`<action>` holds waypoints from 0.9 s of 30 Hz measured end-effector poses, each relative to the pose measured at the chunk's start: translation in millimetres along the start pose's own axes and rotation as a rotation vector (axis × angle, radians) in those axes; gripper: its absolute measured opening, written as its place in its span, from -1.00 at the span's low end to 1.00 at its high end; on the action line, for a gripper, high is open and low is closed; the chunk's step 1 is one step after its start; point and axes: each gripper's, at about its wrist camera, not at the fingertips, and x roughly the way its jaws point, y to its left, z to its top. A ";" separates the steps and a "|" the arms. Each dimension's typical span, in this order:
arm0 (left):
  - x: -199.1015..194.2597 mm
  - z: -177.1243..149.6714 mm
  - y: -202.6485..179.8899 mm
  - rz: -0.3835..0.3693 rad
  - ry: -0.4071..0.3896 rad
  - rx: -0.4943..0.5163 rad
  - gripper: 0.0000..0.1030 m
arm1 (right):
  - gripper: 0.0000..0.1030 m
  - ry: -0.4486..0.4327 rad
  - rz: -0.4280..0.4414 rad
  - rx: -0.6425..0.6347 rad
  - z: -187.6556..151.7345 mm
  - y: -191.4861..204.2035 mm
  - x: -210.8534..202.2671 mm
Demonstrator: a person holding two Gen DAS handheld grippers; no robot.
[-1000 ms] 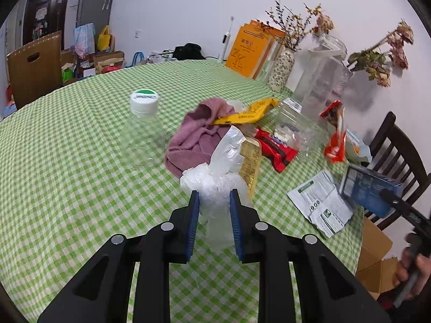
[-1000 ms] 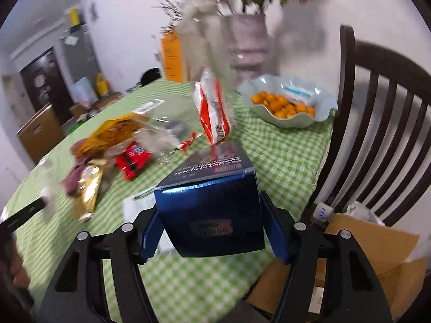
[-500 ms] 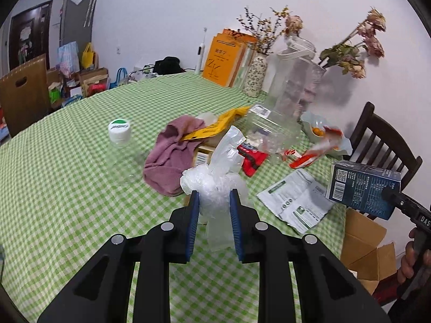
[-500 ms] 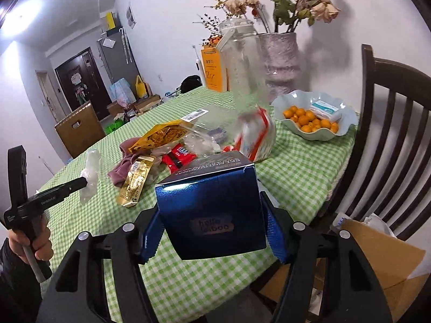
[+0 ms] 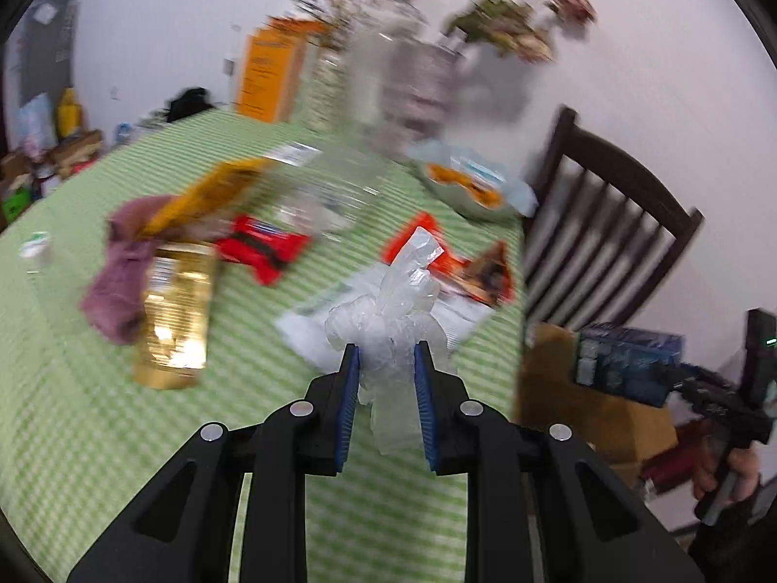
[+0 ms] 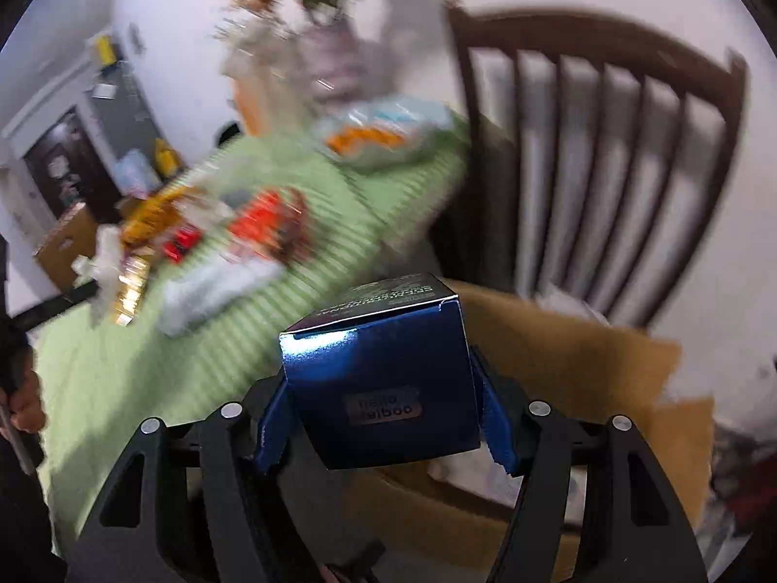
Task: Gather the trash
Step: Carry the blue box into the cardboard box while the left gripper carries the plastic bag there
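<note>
Both arms have swung toward the cardboard box (image 6: 573, 369): right gripper (image 6: 383, 418) clamps the blue carton (image 6: 383, 388) just above it; left gripper (image 5: 386, 388) pinches crumpled plastic wrap (image 5: 388, 330), following.

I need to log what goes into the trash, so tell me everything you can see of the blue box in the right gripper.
The blue box is glossy dark blue cardboard with a grey logo panel on its near face and small print on top. It looks closed and undented, slightly tilted, clamped between the fingers of the right gripper, above the open brown cardboard carton beside the table.
</note>
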 end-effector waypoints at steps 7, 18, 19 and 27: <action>38.9 -6.6 -52.6 -0.037 0.082 0.075 -0.60 | 0.23 0.160 -0.087 0.119 -37.2 -71.0 44.3; 64.2 -12.3 -106.3 -0.066 0.128 0.165 -0.60 | 0.27 0.415 0.016 0.272 -51.4 -70.1 179.5; 64.6 -12.5 -108.7 -0.067 0.130 0.172 -0.60 | 0.27 0.430 0.027 0.296 -50.7 -69.1 188.3; 83.0 -20.1 -126.1 -0.117 0.201 0.181 -0.60 | 0.41 0.398 0.092 0.349 -39.7 -70.7 180.9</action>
